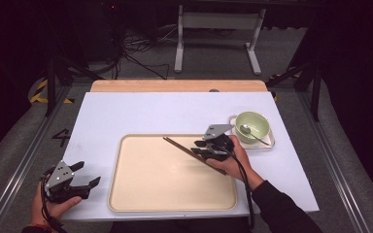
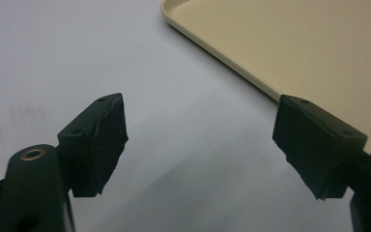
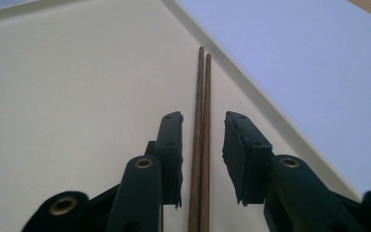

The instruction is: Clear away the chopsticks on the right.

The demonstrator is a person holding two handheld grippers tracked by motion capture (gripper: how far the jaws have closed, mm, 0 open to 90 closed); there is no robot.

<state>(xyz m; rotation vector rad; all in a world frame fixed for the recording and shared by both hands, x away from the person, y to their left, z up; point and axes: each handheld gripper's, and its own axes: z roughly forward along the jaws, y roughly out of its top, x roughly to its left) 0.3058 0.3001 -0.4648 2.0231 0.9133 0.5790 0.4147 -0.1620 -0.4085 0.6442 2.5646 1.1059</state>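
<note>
The left gripper (image 1: pixel 83 182) sat wide open beside the tray's (image 1: pixel 126 204) left rim. The right gripper (image 3: pixel 202 159) straddled the chopsticks (image 3: pixel 201 130), jaws narrowly parted, near the tray's far-right edge.

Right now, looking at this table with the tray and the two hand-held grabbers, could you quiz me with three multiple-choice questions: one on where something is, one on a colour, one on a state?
1. Where is the bowl?
A. on the tray
B. right of the tray, on a small white dish
C. at the table's left edge

2. What colour is the bowl?
A. red
B. black
C. pale green

3. How does the left gripper stand?
A. open, holding nothing
B. shut on a spoon
C. shut on the chopsticks

Answers:
1 B, the bowl sits on a dish beyond the right rim of the tray.
2 C, its wall shows light green, with a spoon inside.
3 A, its jaws stand wide apart over bare table; the chopsticks lie between the right gripper jaws.
</note>
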